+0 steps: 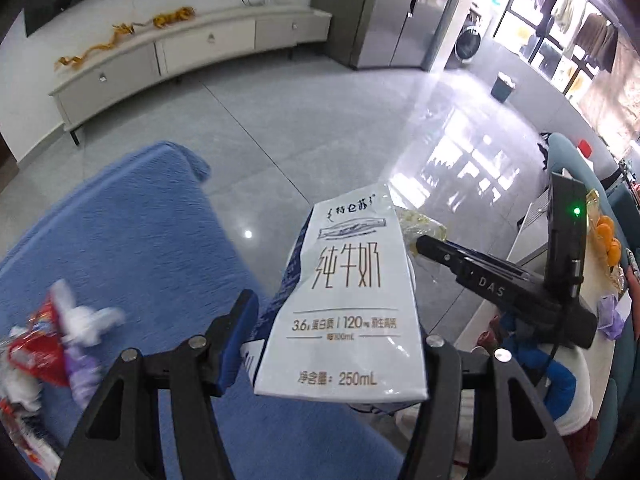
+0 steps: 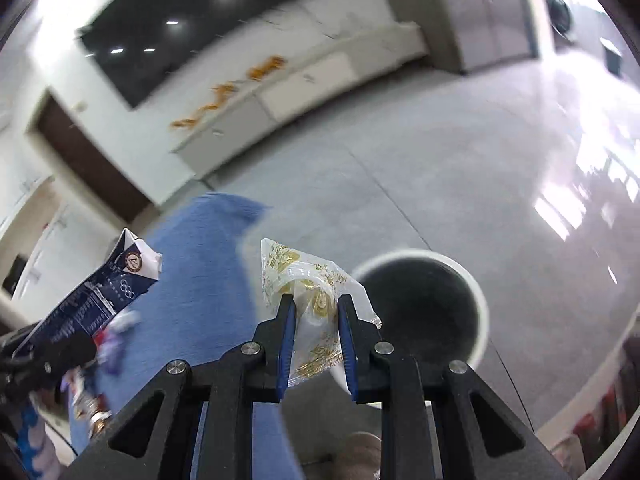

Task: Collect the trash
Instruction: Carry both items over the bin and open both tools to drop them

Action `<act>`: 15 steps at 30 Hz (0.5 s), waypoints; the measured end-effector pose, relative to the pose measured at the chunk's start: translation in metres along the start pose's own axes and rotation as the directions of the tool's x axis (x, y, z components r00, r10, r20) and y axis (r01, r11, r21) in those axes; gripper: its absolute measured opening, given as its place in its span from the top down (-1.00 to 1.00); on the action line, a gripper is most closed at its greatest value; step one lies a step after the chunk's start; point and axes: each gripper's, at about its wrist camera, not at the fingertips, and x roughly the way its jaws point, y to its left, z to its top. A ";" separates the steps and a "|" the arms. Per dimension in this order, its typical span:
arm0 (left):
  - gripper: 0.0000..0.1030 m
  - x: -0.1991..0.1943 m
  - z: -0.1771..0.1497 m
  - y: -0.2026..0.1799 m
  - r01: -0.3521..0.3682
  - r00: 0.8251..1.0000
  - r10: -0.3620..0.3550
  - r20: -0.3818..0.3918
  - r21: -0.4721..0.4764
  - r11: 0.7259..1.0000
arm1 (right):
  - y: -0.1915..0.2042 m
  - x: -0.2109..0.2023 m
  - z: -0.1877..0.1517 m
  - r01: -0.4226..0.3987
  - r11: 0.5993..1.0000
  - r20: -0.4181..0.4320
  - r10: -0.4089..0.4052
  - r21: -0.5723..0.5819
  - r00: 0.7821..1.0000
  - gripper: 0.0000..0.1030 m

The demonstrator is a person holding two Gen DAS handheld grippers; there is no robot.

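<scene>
The right gripper [image 2: 316, 316] has its blue-padded fingers closed on a clear plastic wrapper [image 2: 308, 292] printed with gold, pinching it across the middle. The wrapper hangs above the floor, just to the left of a white-rimmed bin [image 2: 424, 304] that stands on the grey tiles. The bin's inside is dark and blurred, so I cannot tell what, if anything, lies in it.

The left gripper [image 1: 336, 320] holds a flattened milk carton [image 1: 348, 292] (white face toward the camera, navy sides). Its left pad presses on the carton's navy side, and the right finger is hidden behind the carton, so the grip looks firm but only one contact shows. The carton is held in the air over the edge of a blue cloth-covered surface [image 1: 140, 240], near the right gripper and its wrapper.

As I judge it, the task is partway along: two pieces are picked up and neither is in the bin yet. More litter is left on the blue cloth, namely a heap of red wrappers and white crumpled tissue [image 1: 60, 332] at the left. A second, darker bin [image 1: 503, 86] stands far off across the floor with something pale at its top.
</scene>
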 end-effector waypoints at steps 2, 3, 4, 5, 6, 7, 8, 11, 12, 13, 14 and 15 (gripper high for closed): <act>-0.14 0.026 0.009 -0.007 0.003 0.999 -0.004 -0.038 -0.019 1.000 | -0.018 0.015 0.004 0.033 0.998 -0.033 -0.032 0.048 0.999 0.59; -0.14 0.041 0.014 -0.010 0.012 0.999 -0.013 -0.052 -0.026 1.000 | -0.027 0.024 0.006 0.041 0.997 -0.051 -0.037 0.072 0.998 0.54; -0.15 0.048 0.017 -0.015 0.016 0.998 -0.017 -0.058 -0.032 0.999 | -0.035 0.033 0.007 0.047 0.994 -0.065 -0.041 0.094 0.997 0.48; -0.15 0.060 0.022 -0.016 0.021 0.998 -0.024 -0.066 -0.045 0.999 | -0.042 0.039 0.008 0.054 0.993 -0.074 -0.046 0.109 0.996 0.44; -0.16 0.071 0.026 -0.016 0.042 0.996 -0.046 -0.079 -0.062 0.997 | -0.049 0.046 0.010 0.063 0.990 -0.080 -0.053 0.124 0.995 0.41; -0.16 0.079 0.028 -0.015 0.063 0.994 -0.070 -0.088 -0.078 0.995 | -0.052 0.051 0.011 0.066 0.989 -0.085 -0.055 0.135 0.995 0.29; -0.16 0.084 0.029 -0.016 0.073 0.993 -0.081 -0.088 -0.091 0.993 | -0.058 0.057 0.012 0.069 0.986 -0.096 -0.055 0.153 0.994 0.10; -0.17 0.090 0.031 -0.014 0.099 0.991 -0.109 -0.073 -0.123 0.987 | -0.067 0.063 0.013 0.094 0.981 -0.100 -0.078 0.170 0.992 0.02; -0.17 0.087 0.032 -0.014 0.108 0.992 -0.116 -0.056 -0.127 0.986 | -0.068 0.063 0.013 0.100 0.980 -0.100 -0.084 0.171 0.991 0.00; -0.17 0.085 0.033 -0.017 0.114 0.992 -0.120 -0.034 -0.129 0.985 | -0.067 0.061 0.014 0.107 0.980 -0.098 -0.092 0.167 0.991 -0.03; -0.17 0.081 0.034 -0.016 0.120 0.992 -0.123 -0.019 -0.128 0.985 | -0.065 0.061 0.018 0.115 0.980 -0.095 -0.101 0.162 0.990 -0.04; -0.17 0.075 0.035 -0.015 0.123 0.992 -0.125 -0.002 -0.126 0.984 | -0.063 0.057 0.017 0.121 0.980 -0.088 -0.108 0.158 0.990 -0.04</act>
